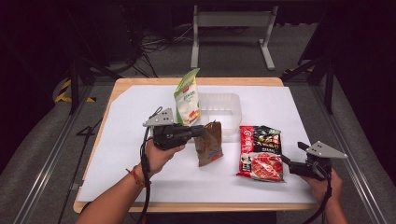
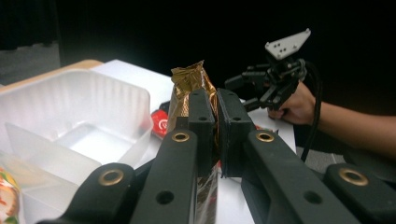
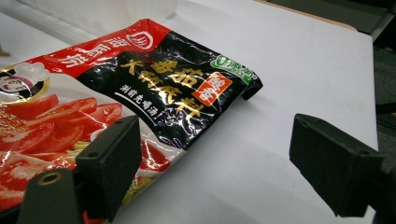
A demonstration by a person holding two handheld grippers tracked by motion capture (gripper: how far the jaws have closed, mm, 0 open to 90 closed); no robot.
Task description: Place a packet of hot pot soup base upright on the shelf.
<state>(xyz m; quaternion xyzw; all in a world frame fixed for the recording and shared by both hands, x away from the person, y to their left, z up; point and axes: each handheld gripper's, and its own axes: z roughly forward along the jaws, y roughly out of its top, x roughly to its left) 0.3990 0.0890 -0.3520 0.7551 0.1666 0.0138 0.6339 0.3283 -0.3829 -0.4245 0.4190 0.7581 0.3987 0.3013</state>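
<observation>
Three packets on the white-topped wooden desk [image 1: 130, 140], counted: one crinkled brown-gold foil pouch [image 1: 208, 143], one green-and-white standing snack bag [image 1: 187, 99], one flat red-and-black glossy noodle packet printed with tomato slices [image 1: 260, 152]. One translucent white plastic tub [image 1: 223, 109] with ribbed walls, sitting mid-desk behind the pouch. Two claws: left claw [image 2: 216, 119] pressed together on the brown-gold foil pouch, pinching it near its upper edge and holding it upright just in front of the tub; right claw [image 3: 233, 163] spread wide, empty, low over the desk just beside the right edge of the noodle packet, one jaw overlapping the packet's lower corner in the right gripper view. Green-and-white bag leaning at the tub's left end, whether inside or beside it hard to tell. Pouch's lower half hidden behind the jaws in the left gripper view; its print too creased to read. Noodle packet cut off at the left edge of the right gripper view.
</observation>
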